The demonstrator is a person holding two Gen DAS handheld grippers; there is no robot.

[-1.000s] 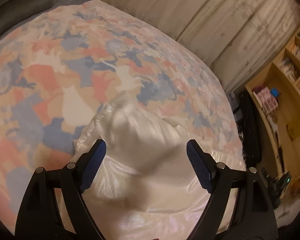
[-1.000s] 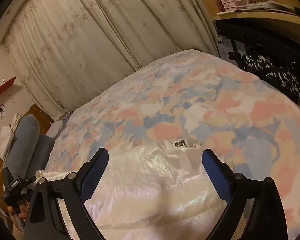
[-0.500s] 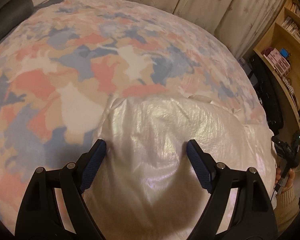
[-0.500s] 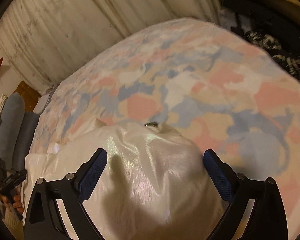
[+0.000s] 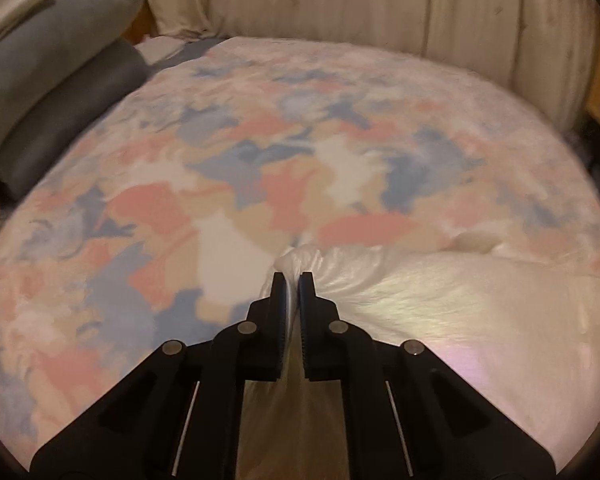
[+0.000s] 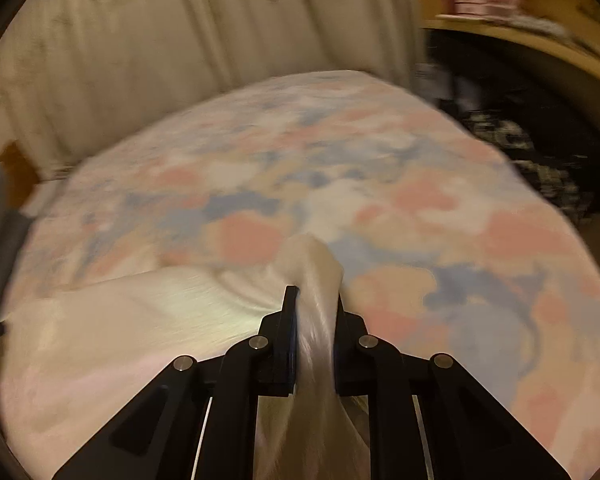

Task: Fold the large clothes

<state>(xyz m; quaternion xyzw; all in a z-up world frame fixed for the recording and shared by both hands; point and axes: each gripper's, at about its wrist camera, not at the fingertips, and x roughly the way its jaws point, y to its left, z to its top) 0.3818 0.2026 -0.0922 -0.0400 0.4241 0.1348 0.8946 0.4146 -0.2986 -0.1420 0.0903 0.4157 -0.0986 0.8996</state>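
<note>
While the glossy white garment lies on the patterned bedspread, I note my left gripper clamped tight on its bunched edge; my right gripper pinches another fold, jaws just closed.

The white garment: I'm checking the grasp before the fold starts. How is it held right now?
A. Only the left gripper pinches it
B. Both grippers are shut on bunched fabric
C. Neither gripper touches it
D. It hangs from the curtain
B. The left gripper and the right gripper each have a pinch of the shiny white garment bunched between their closed jaws, on the patterned bedspread.
</note>
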